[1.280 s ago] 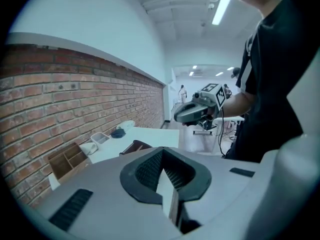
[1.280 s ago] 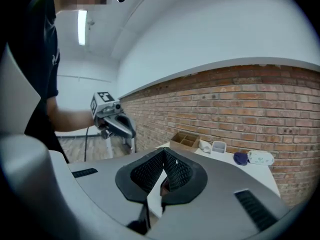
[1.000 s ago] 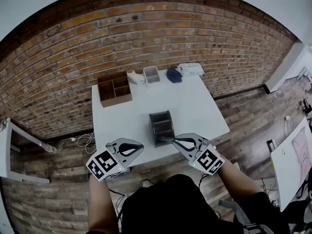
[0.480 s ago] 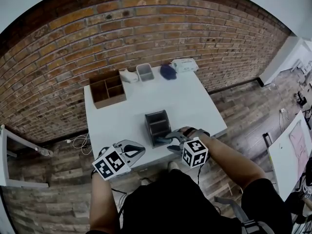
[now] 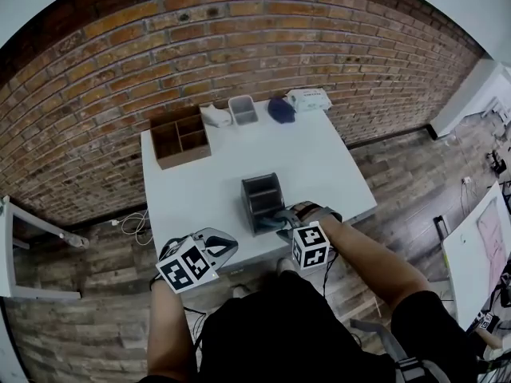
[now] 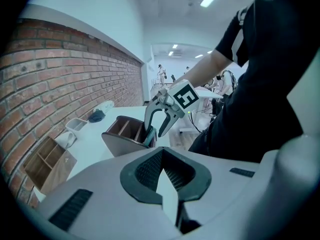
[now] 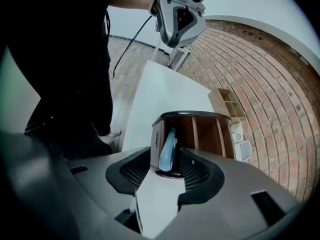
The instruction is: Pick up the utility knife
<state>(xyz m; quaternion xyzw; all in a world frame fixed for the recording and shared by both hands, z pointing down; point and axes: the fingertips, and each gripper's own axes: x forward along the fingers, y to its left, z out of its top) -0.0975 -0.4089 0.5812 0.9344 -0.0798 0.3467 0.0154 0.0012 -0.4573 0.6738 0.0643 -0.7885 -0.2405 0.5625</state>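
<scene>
Desk: Where is the knife?

Photo: The blue knife (image 7: 168, 141) stands on end in the nearest compartment of a dark caddy (image 7: 200, 118), toward the front of the white counter (image 5: 319, 150). Its long axis rises out of the caddy with a slight lean.

Desk: Which gripper is nearer?

Photo: The right gripper (image 7: 165, 159). Its fingers (image 7: 196, 171) are spread, one at either side of the knife's upper end, and as far as its own view shows, neither presses on it. The left gripper (image 6: 163, 156) hangs at the counter's front-left corner, well apart from the caddy, fingers pressed together on nothing.

Desk: What does the pick turn on?

Photo: The knife lies straight ahead, in the gap between the right fingers. Its flat sides appear to face the pads, so a squeeze and a pull along its length looks like all that is needed.

Desk: Anything in the way?

Photo: The caddy's near side (image 7: 156, 139) sits between the knife and one finger. A close at this depth could likely pinch that side together with the knife, or drag the caddy up. The caddy's other compartments look empty. Along the back, by the brick, a wooden box (image 5: 180, 136), a clear tub (image 5: 243, 108), a dark blue item (image 5: 281, 108) and a white pack (image 5: 310, 98) stand well apart from the work.
</scene>
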